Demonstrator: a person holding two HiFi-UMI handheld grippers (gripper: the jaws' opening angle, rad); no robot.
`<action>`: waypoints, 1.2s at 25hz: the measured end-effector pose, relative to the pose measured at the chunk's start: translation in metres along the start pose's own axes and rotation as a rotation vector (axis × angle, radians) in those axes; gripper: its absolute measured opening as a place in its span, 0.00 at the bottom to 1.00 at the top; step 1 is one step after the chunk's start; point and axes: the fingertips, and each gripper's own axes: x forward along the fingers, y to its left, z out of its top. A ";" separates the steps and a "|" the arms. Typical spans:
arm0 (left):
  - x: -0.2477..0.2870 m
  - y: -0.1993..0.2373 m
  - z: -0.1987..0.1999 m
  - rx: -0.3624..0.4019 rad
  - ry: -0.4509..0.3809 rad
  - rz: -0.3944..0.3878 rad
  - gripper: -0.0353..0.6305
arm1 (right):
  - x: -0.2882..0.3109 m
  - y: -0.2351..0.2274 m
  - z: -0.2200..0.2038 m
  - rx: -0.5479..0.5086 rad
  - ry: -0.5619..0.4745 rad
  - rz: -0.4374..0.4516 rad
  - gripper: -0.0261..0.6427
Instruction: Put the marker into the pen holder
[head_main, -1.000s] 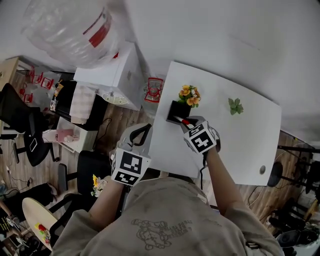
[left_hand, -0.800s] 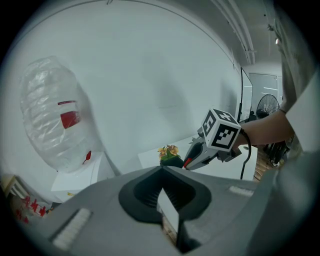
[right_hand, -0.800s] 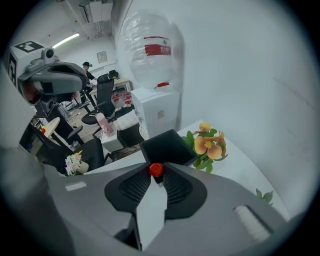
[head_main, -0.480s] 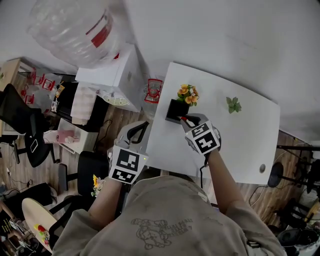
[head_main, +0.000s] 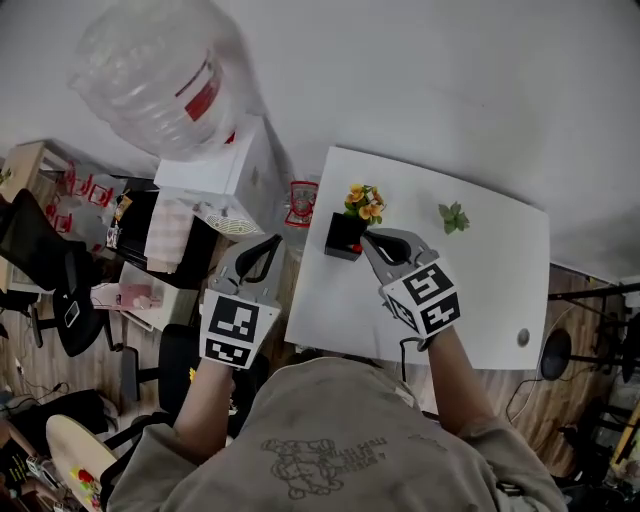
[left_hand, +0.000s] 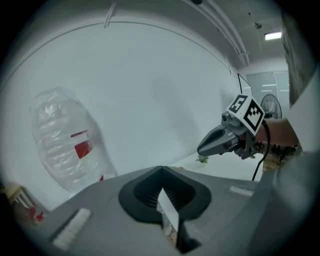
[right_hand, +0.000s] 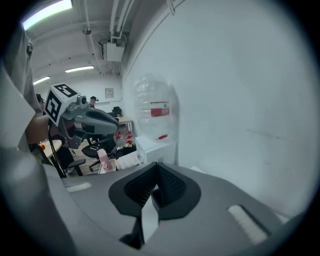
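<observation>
The black pen holder (head_main: 341, 234) stands at the white table's (head_main: 480, 290) far left edge, beside a small bunch of orange flowers (head_main: 363, 201). A red end of the marker (head_main: 354, 246) shows at the holder's right rim. My right gripper (head_main: 369, 237) hovers just right of the holder, shut with nothing between its fingers. Its own view points at the wall, so the holder is hidden there. My left gripper (head_main: 270, 244) is held off the table's left side, shut and empty. The right gripper (left_hand: 200, 149) shows in the left gripper view, raised against the wall.
A green leaf sprig (head_main: 453, 216) lies at the table's back. A big clear water bottle (head_main: 160, 75) sits on a white cabinet (head_main: 215, 170) to the left. Chairs (head_main: 50, 270) and clutter fill the floor on the left. A round hole (head_main: 522, 338) marks the table's right side.
The red marker end has left the right gripper's tips and now sits at the holder. The right gripper has drawn slightly back and up. The left gripper rose a little.
</observation>
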 end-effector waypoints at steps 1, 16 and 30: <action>-0.004 0.001 0.010 -0.011 -0.026 -0.002 0.05 | -0.007 0.001 0.010 -0.012 -0.025 -0.006 0.08; -0.062 -0.001 0.121 0.042 -0.317 0.028 0.05 | -0.138 -0.010 0.124 -0.052 -0.490 -0.218 0.08; -0.075 -0.006 0.102 -0.041 -0.308 0.045 0.05 | -0.148 0.000 0.086 -0.039 -0.422 -0.213 0.08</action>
